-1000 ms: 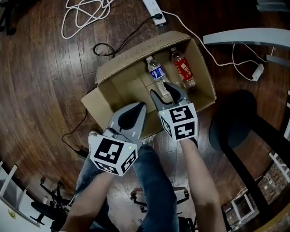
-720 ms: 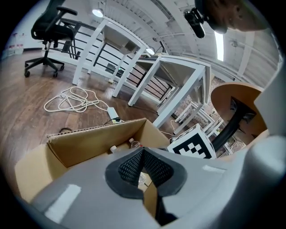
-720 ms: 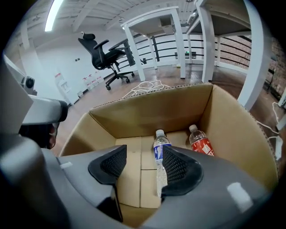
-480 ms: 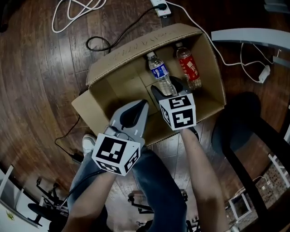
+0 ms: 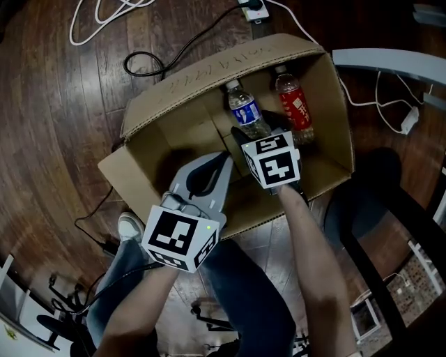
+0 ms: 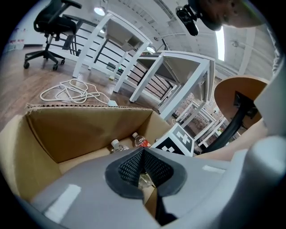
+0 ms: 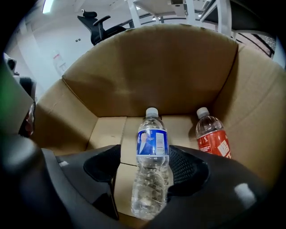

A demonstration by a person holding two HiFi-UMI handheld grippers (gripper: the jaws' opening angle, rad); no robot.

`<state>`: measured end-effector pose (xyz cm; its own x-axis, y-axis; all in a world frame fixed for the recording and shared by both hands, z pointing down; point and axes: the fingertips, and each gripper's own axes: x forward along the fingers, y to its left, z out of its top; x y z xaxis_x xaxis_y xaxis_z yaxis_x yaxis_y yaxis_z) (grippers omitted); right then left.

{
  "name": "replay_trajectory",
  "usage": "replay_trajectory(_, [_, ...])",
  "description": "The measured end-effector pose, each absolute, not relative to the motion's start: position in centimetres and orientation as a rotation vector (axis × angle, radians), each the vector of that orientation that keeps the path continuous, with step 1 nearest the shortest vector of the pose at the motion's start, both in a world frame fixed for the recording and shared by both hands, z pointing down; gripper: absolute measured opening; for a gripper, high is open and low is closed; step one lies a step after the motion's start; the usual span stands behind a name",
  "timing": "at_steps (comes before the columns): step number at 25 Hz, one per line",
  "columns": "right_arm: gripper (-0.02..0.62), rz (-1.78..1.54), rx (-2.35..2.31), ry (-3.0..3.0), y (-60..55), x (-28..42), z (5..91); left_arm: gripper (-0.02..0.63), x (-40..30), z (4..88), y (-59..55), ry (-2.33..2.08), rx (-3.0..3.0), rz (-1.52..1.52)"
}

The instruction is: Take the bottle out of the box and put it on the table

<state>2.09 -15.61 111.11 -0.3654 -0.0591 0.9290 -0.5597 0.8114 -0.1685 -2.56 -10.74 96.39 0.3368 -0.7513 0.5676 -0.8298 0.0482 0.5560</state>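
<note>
An open cardboard box [image 5: 191,73] stands on the wooden floor. Two bottles lie inside it: a clear one with a blue label [image 5: 243,110] and a red-labelled one [image 5: 293,106]. My right gripper [image 5: 256,131] points steeply down into the box. In the right gripper view its jaws are opening and straddle the blue-labelled bottle [image 7: 151,156], which rests on the box floor with the pads [image 7: 190,169] not pressing it. The red-labelled bottle [image 7: 213,136] lies to its right. My left gripper [image 5: 223,160] hovers over the box's near side, shut and empty, as the left gripper view [image 6: 143,154] also shows.
Cables [image 5: 150,63] and a power strip [image 5: 254,8] lie on the floor beyond the box. A grey desk edge [image 5: 390,59] and a dark chair [image 5: 369,202] stand at the right. The person's legs and a shoe [image 5: 129,226] are below the box.
Both grippers have sunk toward the box. The right gripper has dipped inside over the blue-labelled bottle and its jaws have spread wider.
</note>
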Motion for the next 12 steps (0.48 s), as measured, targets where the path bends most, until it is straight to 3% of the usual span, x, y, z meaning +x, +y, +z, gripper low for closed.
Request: replay_trajectory(12, [0.333, 0.562, 0.446, -1.821, -16.0, 2.5, 115.1, 0.000, -2.5, 98.1, -11.4, -1.408, 1.704, 0.098])
